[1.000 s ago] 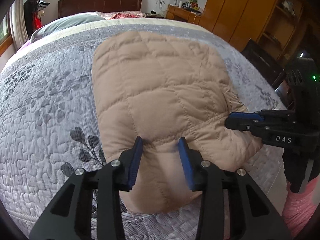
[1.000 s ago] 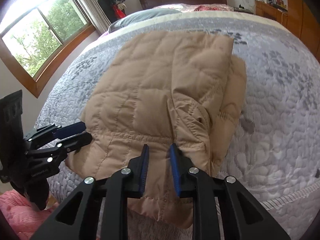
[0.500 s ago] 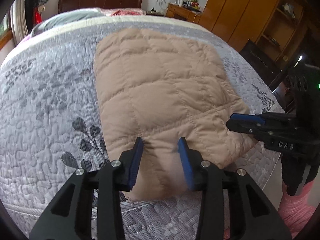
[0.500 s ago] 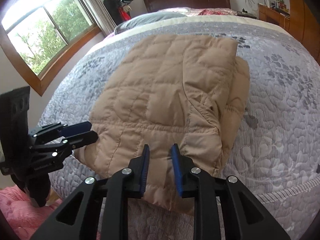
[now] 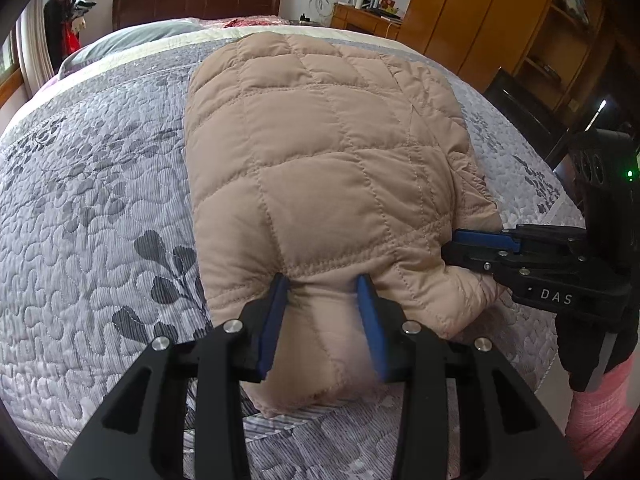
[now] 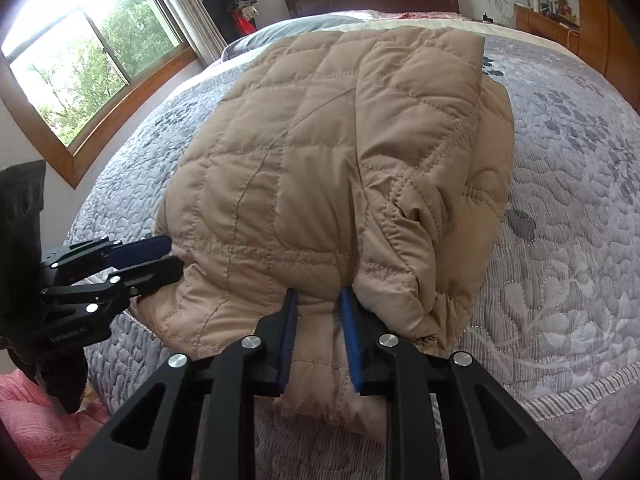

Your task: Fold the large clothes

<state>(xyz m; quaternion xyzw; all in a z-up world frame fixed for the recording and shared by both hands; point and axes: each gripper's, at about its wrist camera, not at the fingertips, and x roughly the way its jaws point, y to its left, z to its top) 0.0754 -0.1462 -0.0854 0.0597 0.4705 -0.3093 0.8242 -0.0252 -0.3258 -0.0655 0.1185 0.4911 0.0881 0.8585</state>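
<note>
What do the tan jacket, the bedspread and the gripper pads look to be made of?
Tan quilted jacket: smooth matte woven shell, likely nylon or polyester, over puffy fill; stitched panels bulge between the seams.
Bedspread: grey quilted fabric with a slight sheen, pebble stitching and printed leaf motifs; fibre unclear.
Pads on the left gripper and the right gripper: blue, matte, looks like rubber or soft plastic; ribbed in the right wrist view.

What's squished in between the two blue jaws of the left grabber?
A bunched fold of the tan quilted jacket, near its lower edge. The left gripper pinches it between its jaws. The left wrist view shows it best.
</note>
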